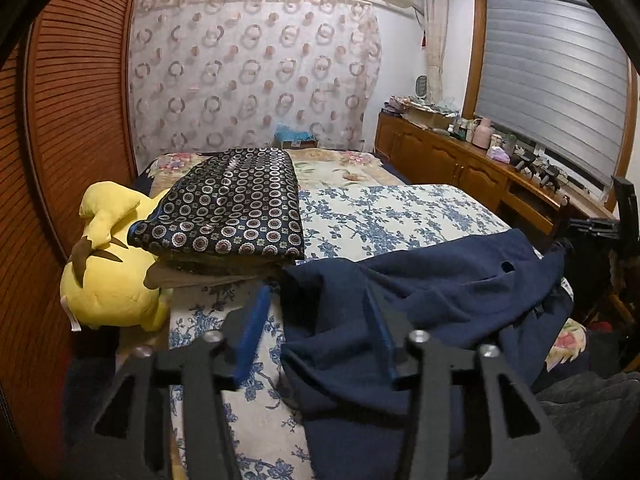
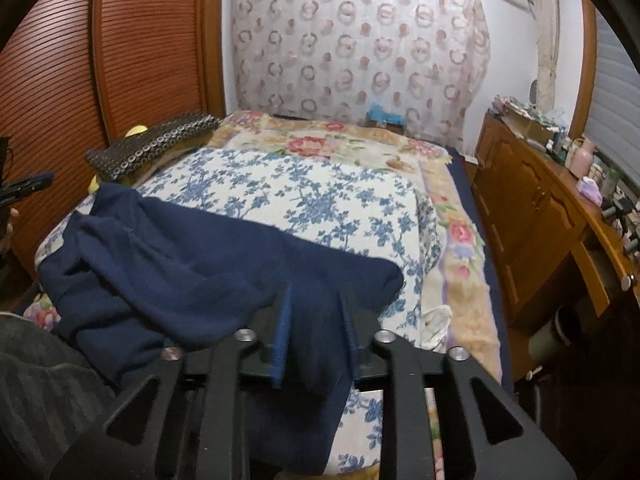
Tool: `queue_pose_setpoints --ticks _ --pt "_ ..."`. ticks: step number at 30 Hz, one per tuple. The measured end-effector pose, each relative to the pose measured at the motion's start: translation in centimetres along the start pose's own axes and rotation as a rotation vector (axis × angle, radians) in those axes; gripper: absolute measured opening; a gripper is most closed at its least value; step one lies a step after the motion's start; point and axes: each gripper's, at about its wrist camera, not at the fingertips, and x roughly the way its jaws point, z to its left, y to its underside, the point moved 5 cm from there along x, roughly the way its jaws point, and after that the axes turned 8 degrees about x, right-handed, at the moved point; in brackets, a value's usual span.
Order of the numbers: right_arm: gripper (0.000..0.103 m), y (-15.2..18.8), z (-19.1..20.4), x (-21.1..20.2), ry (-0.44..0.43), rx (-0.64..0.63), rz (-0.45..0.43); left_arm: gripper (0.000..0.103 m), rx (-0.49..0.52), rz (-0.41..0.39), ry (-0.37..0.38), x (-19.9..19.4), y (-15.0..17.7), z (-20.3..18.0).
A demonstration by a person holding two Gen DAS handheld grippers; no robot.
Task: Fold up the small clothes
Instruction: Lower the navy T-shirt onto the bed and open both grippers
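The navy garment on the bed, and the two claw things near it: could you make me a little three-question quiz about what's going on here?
1. True or false: the navy garment lies neatly folded on the blue-flowered bedcover.
2. What lies partly under the dark circle-patterned folded cloth?
A. a yellow plush toy
B. a laptop
C. a pair of shoes
3. Fill in: between the blue fingers of the right gripper there is navy ____.

Key
1. False: it lies crumpled and spread out.
2. A: the yellow plush toy.
3. Fabric. The left gripper stands open at the garment's edge, over bedcover and cloth.
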Motion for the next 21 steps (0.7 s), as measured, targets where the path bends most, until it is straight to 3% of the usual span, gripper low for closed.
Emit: queue_pose_setpoints --ticks 2,7,21 --pt "0.038 -0.3 -0.3 0.4 0.011 0.002 -0.004 0.058 0.0 0.013 0.004 0.8 -0.2 0.0" --pt "0.049 -0.5 -0.8 3.1 0.021 0.008 0.023 0.058 0.018 0.053 -0.005 3.4 -0.6 -0.2" --pt "0.058 -0.7 -5.3 11.8 0.093 0.098 0.132 0.058 -0.017 0.189 -0.019 11.2 -0.6 1.5"
